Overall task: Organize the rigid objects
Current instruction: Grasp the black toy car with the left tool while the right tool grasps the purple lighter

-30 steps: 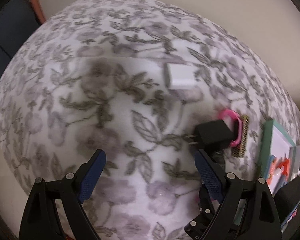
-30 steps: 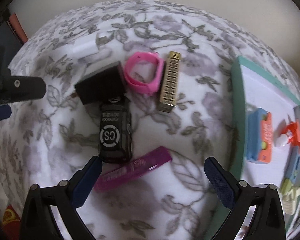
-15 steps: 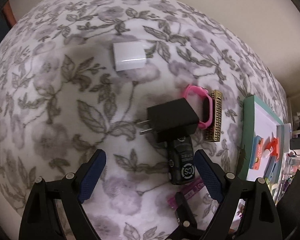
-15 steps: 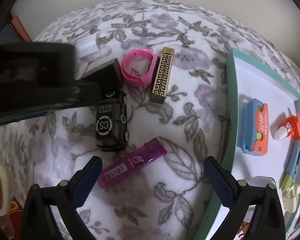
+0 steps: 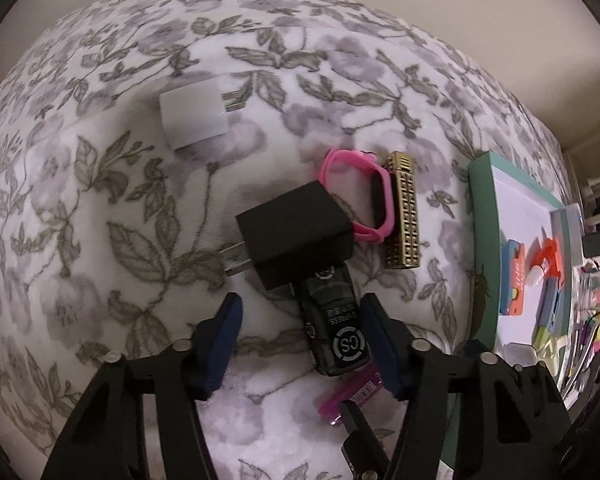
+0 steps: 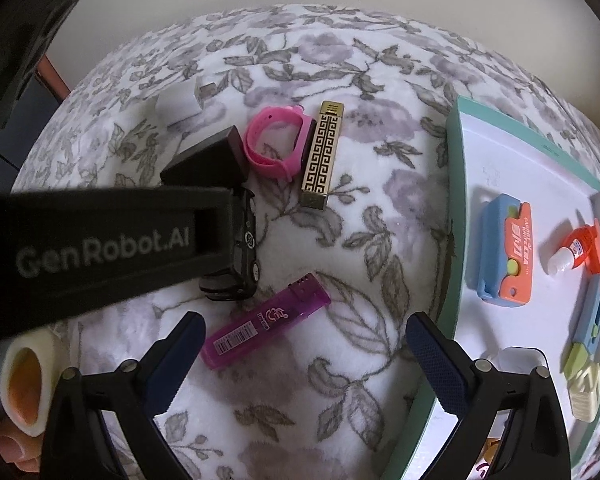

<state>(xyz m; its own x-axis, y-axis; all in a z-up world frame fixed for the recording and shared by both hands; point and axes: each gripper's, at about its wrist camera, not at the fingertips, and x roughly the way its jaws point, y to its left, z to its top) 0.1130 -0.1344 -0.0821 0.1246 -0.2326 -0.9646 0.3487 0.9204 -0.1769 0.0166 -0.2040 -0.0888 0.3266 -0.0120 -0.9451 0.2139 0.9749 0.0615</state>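
Two wrist views over a floral blanket (image 5: 100, 208), described left to right.

Far left: white plug adapter (image 5: 192, 120) lying alone, prongs toward the right. Centre cluster: black charger (image 5: 296, 236), prongs pointing left, its near edge overlapping the roof of a black toy car (image 5: 336, 328); pink watch band (image 5: 360, 196) touching the charger's far corner, w/ a gold patterned lighter (image 5: 402, 212) right beside the band. Purple lighter (image 6: 266, 322) lies nearer the camera, just past the car. Far right: teal-rimmed tray (image 6: 454, 200) holding a blue-and-orange case (image 6: 504, 256), small glue bottle (image 6: 568, 254) and other bits.

Left gripper (image 5: 300, 344) points steeply down over the car, jaws closing; the car sits btwn them, pads not yet pressing. Right gripper (image 6: 304, 360) hangs above the purple lighter, jaws wide apart, nothing held.

Step in hand, prob.: picking the toy car. Next move likely needs the fingers lower to straddle the car's sides, then a lift that doesn't drag the overlapping charger, then across to the tray.
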